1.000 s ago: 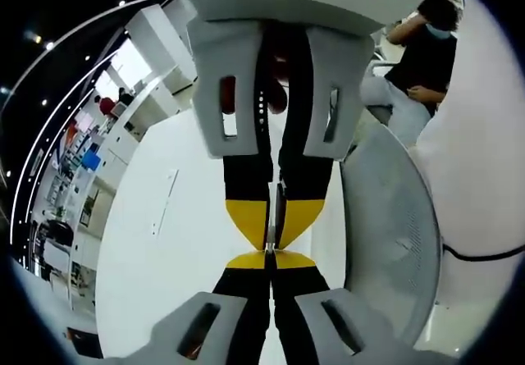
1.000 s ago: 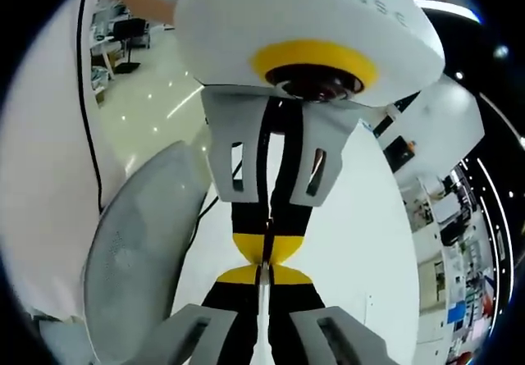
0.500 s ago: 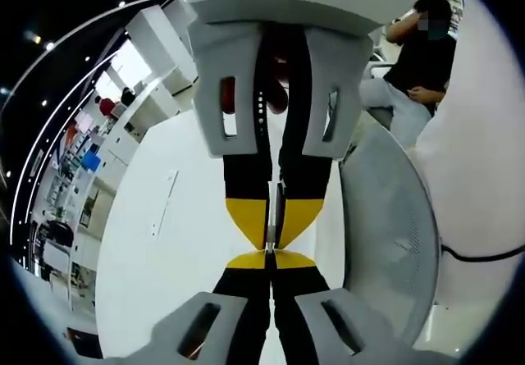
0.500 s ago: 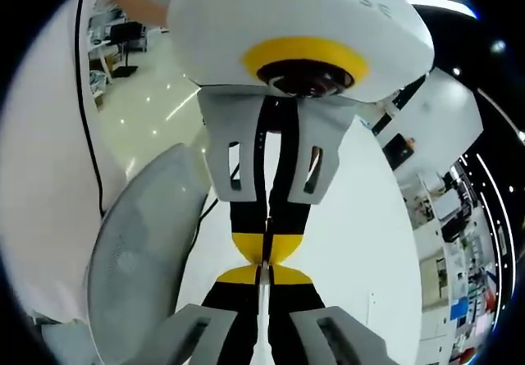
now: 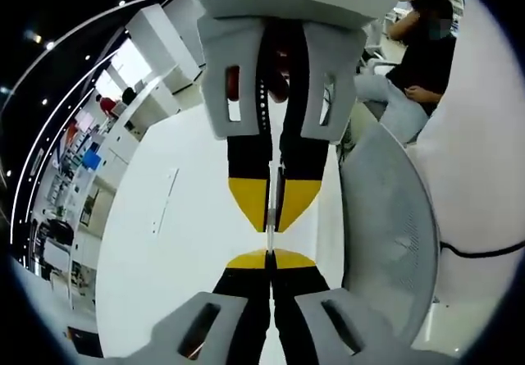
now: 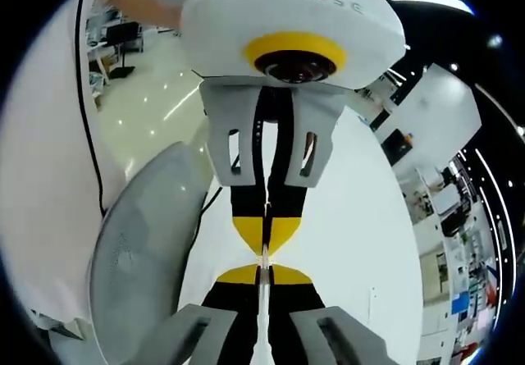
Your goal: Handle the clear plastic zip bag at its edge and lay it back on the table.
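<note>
Clear plastic, thin and nearly invisible: zip bag (image 5: 268,230), one edge seen as a pale sliver running between my two claws; its body I cannot make out, so how it hangs is probably taut, not certain.

Left claw (image 5: 270,253): jaws closed flat, yellow tips meeting on the bag's edge. The right claw faces it tip to tip from above.

Right claw (image 6: 264,268): jaws likewise pressed together on the same edge, the left claw (image 6: 263,217) opposite.

White surface (image 5: 164,242): lies behind the claws, bag held clear of it. Pinching at the rim keeps the film flat for laying down.

Grey mesh chair (image 5: 385,225): beside the surface.

Person (image 5: 422,45): seated, far side.
</note>
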The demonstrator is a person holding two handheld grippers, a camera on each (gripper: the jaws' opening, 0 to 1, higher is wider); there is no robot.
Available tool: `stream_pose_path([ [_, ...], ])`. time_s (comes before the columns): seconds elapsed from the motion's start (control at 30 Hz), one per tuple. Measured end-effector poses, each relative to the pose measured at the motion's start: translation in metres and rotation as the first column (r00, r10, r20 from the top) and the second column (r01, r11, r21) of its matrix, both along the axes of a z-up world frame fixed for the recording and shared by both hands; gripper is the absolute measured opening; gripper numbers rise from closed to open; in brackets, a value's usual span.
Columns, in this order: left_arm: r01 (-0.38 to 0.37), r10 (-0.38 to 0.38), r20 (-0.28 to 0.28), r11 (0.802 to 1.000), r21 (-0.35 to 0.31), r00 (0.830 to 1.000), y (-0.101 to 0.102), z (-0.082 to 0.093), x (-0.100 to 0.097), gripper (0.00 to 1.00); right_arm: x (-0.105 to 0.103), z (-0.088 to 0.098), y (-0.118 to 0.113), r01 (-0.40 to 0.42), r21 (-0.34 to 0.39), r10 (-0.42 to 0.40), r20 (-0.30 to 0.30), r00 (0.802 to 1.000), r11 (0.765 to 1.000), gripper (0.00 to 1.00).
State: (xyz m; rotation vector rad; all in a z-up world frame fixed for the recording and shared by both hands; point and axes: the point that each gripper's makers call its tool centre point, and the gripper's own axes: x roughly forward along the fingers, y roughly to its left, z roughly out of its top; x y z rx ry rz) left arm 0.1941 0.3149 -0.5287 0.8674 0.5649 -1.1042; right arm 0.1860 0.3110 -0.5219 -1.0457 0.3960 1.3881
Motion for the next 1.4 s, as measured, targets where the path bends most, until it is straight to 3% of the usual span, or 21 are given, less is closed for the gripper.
stream_pose_path([
  [1.4,-0.015,0.015,-0.005,1.000,-0.003,1.000,0.009,0.001,0.001,0.00,0.010,-0.003,-0.043,0.084,-0.021,-0.084,-0.006,0.996,0.996,0.00],
])
